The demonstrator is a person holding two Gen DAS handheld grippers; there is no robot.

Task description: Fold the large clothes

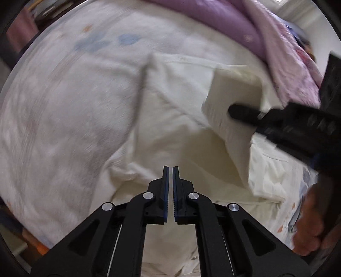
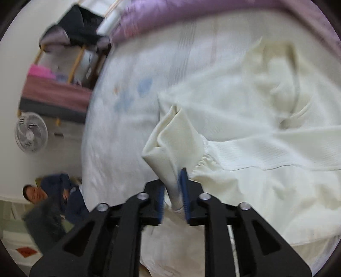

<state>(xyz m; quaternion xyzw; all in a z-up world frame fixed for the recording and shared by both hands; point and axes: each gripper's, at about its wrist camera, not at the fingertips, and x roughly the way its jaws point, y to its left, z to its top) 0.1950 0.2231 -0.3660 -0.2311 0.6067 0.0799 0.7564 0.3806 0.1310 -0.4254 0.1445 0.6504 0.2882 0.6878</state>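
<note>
Both wrist cameras are looking steeply down, close above the bed point(image 1: 53, 117), along their tools; both are sharing the cream garment point(image 1: 174, 119) and purple quilt point(image 2: 170, 10).

No legible txt/labels; raised lettering on right gripper point(image 1: 245, 113) body too blurred to read.

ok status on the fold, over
Left gripper shut, empty, above the cream garment. Right gripper has a cuff between its fingers, grip unclear. Nothing in the way on the bed.
</note>
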